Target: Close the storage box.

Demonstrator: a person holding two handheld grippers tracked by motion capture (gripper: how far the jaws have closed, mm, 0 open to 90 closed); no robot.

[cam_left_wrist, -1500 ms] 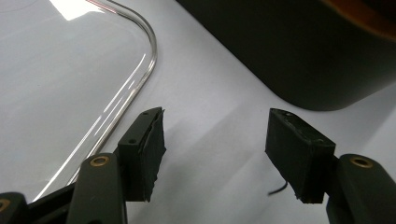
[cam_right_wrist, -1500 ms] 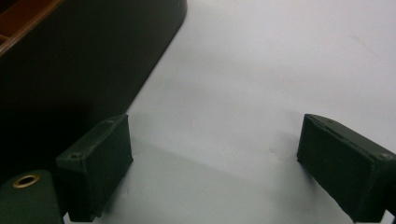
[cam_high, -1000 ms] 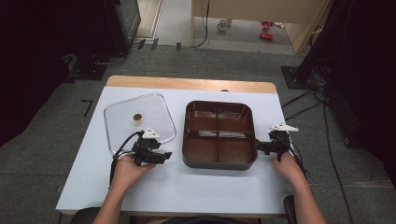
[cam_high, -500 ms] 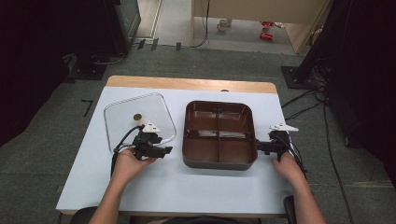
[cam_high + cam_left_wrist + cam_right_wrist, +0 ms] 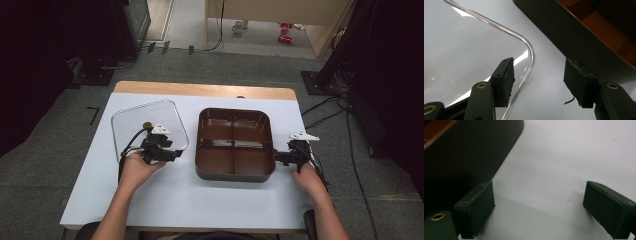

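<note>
A: What carries everything?

B: A white tabletop [image 5: 180, 200] with a wooden strip along its far edge, on grey carpet [image 5: 50, 170]; cables [image 5: 325, 107] run over the floor at 2 o'clock, and the room's sides are dark.

A: And the things on it?

B: The clear lid [image 5: 145, 125] lies flat at 9 o'clock from the brown four-compartment tray [image 5: 235, 172], which sits mid-tabletop. The left hand-held gripper [image 5: 172, 155] hovers at the lid's near right corner, the right hand-held gripper [image 5: 276, 157] just beside the tray's right wall at 3 o'clock.

A: What do the gripper views add?

B: The left gripper view shows its jaws part-open, having just been closing — one pad [image 5: 505, 83] over the lid's rounded corner [image 5: 530, 50], the other [image 5: 580, 83] over bare tabletop beside the tray's dark wall [image 5: 564, 32]; nothing is pinched. The right gripper view shows jaws spread wide over bare white surface, holding nothing — the tray wall [image 5: 469, 152] at 10 o'clock.
</note>
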